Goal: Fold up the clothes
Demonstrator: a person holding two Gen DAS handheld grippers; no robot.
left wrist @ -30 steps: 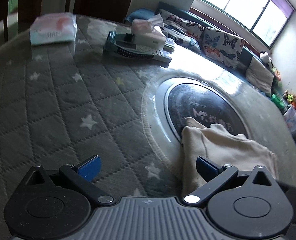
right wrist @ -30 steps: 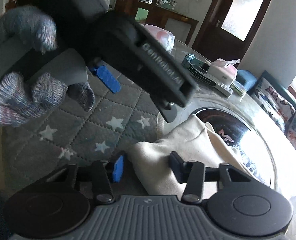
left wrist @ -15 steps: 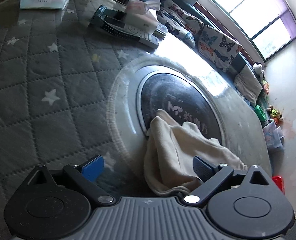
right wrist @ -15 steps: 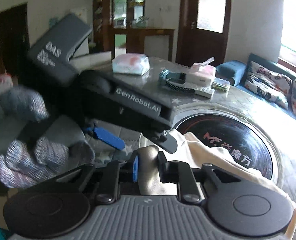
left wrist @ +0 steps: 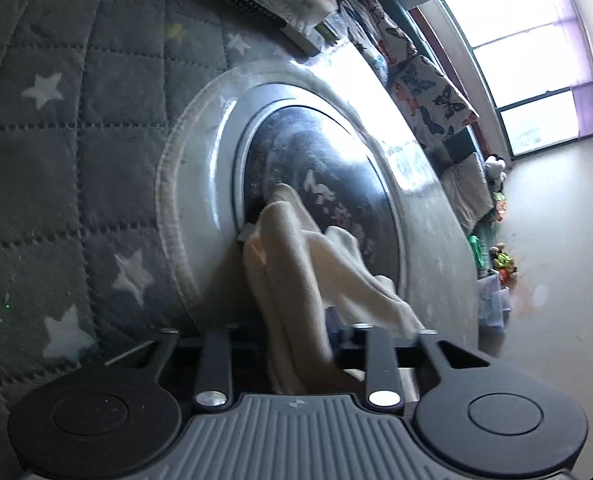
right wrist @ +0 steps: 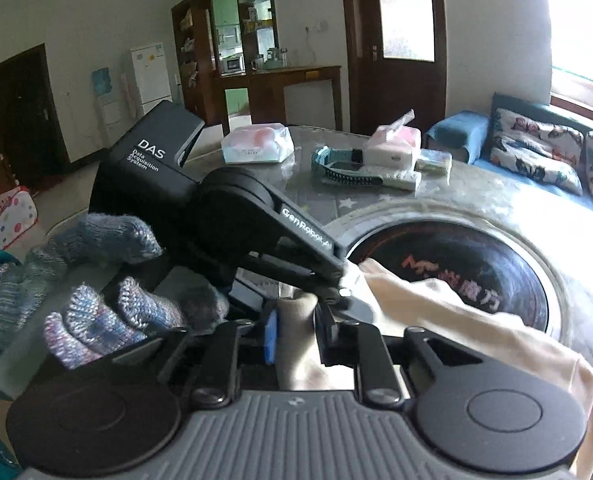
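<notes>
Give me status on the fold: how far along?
Early. Done: both grippers have hold of the cream garment. The left gripper, whose jaws have just been closing, pinches one edge; the right gripper is shut on another bunch of it. In hand: lifting it off the dark round centre plate. Left: no flat, finished fold is visible yet.

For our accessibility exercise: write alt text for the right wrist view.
The right gripper pinches a cream garment over a round table. The left gripper, in a knit-gloved hand, grips the same cloth just ahead.
</notes>
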